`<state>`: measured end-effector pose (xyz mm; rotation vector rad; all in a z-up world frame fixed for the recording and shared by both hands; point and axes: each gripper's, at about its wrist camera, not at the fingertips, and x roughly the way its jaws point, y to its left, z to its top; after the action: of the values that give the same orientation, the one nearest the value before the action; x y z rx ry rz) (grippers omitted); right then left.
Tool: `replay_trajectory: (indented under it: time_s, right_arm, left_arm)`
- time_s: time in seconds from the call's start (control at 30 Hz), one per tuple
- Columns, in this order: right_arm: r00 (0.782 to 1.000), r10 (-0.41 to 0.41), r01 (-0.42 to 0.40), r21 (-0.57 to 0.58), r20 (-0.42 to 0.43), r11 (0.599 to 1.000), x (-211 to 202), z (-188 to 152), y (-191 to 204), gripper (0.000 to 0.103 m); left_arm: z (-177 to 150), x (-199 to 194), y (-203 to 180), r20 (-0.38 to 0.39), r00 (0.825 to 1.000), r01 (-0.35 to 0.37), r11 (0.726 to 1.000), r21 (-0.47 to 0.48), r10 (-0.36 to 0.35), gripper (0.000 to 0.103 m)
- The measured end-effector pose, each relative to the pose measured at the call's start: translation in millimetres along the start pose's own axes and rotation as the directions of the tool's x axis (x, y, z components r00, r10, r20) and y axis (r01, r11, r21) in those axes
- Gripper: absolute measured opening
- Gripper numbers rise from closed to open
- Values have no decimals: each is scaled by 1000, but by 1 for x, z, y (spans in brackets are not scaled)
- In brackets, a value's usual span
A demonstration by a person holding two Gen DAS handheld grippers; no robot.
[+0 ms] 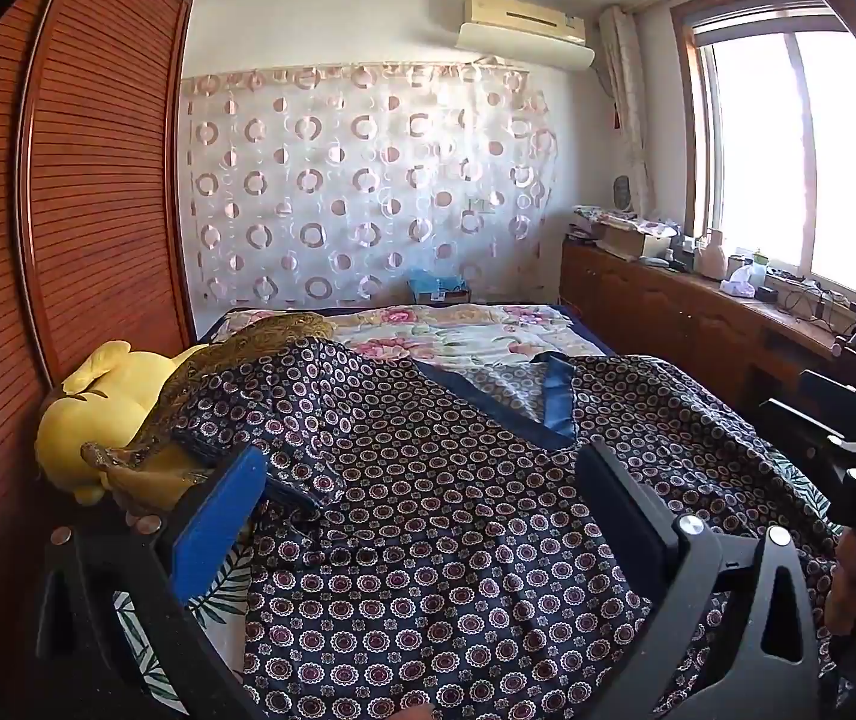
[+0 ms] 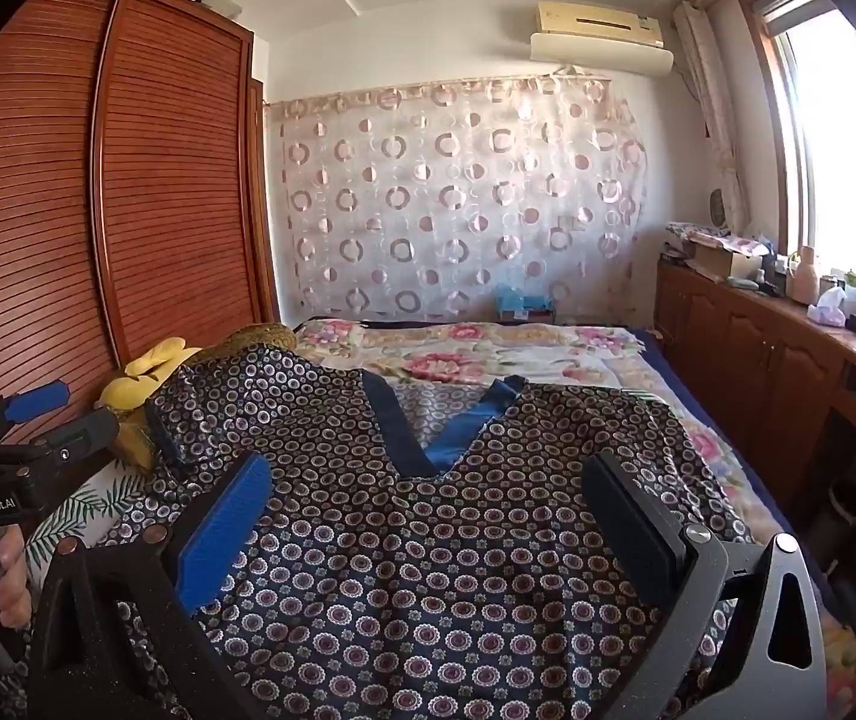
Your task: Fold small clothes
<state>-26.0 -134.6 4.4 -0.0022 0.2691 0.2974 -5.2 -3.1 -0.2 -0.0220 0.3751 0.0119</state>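
Navy patterned top (image 2: 428,570) lies spread on the bed (image 2: 487,354), both left gripper (image 1: 428,516) and right gripper (image 2: 428,516) gaping empty above it; best pinch a sleeve edge, fold inward flat.

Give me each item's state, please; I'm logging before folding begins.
patterned top: spread flat on the bed, unfolded, V-neck away from the camera
left gripper: open, empty
right gripper: open, empty
wardrobe doors: closed
yellow plush toy: partly under the garment's sleeve
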Motion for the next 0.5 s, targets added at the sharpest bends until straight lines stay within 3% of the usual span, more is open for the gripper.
replay_trajectory:
  time_s: [0.5]
  right_arm:
    - [1000, -3, 3, -10, -5, 1000, 1, 0, 0, 103]
  left_arm:
    - [4, -5, -1, 2, 1000, -7, 1000, 1, 7, 103]
